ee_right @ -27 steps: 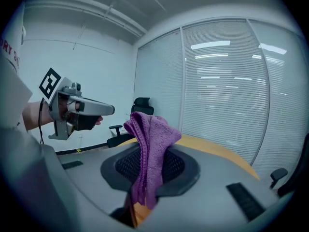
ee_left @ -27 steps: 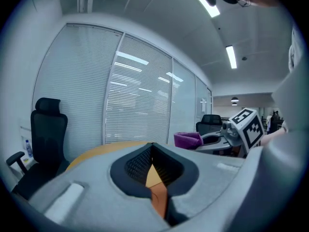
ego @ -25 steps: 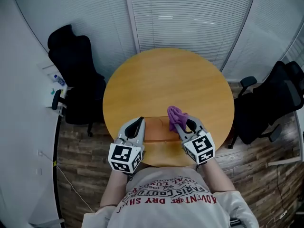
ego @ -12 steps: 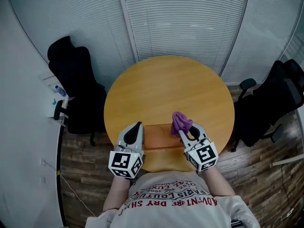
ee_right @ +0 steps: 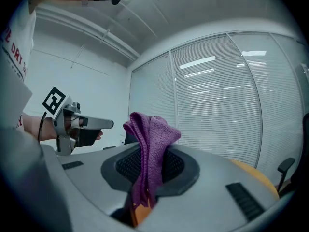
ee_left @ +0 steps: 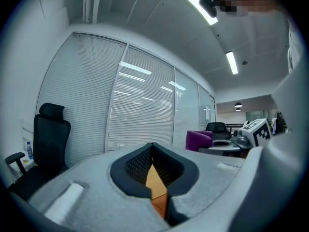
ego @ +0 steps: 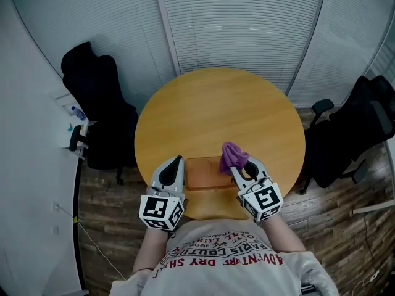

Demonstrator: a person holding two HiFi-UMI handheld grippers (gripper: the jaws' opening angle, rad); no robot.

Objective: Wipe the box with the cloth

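A flat orange-brown box [ego: 206, 173] lies on the round wooden table [ego: 216, 113] near its front edge. My right gripper [ego: 237, 165] is shut on a purple cloth [ego: 232, 154], which bunches above the box's right end; the cloth [ee_right: 148, 154] sticks up from between the jaws in the right gripper view. My left gripper [ego: 173, 165] sits just left of the box, its jaws closed together with nothing between them [ee_left: 153, 178]. Whether the cloth touches the box cannot be made out.
Black office chairs stand left [ego: 95, 113] and right [ego: 352, 131] of the table. Window blinds [ego: 237, 23] run behind it. A small shelf with a bottle [ego: 75, 111] is at the left wall. The far half of the tabletop is bare wood.
Both grippers and the cloth shifted slightly toward me and down along the box; the view tilted a little. The right gripper's hold on the cloth is unchanged.
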